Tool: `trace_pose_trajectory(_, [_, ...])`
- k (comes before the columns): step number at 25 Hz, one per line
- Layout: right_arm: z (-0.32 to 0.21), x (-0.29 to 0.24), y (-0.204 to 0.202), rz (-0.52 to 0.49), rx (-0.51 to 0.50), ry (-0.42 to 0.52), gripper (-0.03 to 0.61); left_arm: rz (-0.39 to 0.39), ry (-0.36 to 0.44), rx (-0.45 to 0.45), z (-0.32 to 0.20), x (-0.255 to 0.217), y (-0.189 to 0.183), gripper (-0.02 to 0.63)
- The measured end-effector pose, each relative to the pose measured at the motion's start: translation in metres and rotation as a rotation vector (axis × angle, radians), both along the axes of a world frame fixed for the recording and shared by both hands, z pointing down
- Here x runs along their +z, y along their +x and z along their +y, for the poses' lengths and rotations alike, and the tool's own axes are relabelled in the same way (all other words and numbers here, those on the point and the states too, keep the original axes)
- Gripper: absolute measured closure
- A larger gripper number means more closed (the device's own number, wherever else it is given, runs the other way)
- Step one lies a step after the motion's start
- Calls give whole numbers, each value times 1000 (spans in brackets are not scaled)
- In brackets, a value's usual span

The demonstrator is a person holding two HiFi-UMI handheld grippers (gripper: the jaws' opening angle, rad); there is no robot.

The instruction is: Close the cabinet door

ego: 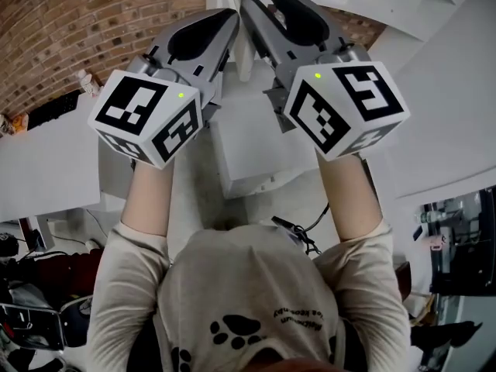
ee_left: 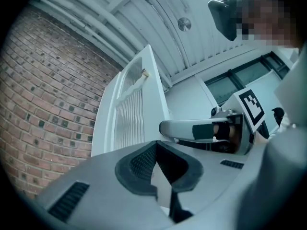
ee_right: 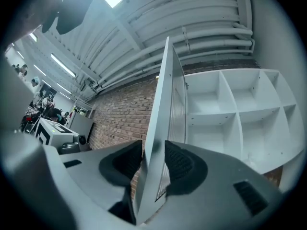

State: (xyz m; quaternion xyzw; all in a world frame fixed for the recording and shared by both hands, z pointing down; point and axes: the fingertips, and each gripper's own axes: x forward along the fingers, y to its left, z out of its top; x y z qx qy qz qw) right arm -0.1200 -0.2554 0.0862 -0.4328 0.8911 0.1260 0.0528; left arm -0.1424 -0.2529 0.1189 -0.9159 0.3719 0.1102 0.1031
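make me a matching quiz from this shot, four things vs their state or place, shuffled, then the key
1 white slatted cabinet door
2 right gripper
3 left gripper
4 red-brown brick wall

A jaws together, empty
B swung open
C beyond the open door
D jaws apart astride the door edge

Pairs: 1-B, 2-D, 3-A, 4-C
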Motion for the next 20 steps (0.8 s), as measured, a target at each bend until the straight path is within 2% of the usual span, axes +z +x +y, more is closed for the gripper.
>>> trace_pose_trajectory(10, [-11, 1, -8, 21, 7, 1, 425, -7, 1, 61, -12, 4, 9, 604])
trace_pose_trajectory(20, [-20, 2, 17, 8, 32, -15, 451, -10, -3, 114, -25, 10, 33, 604])
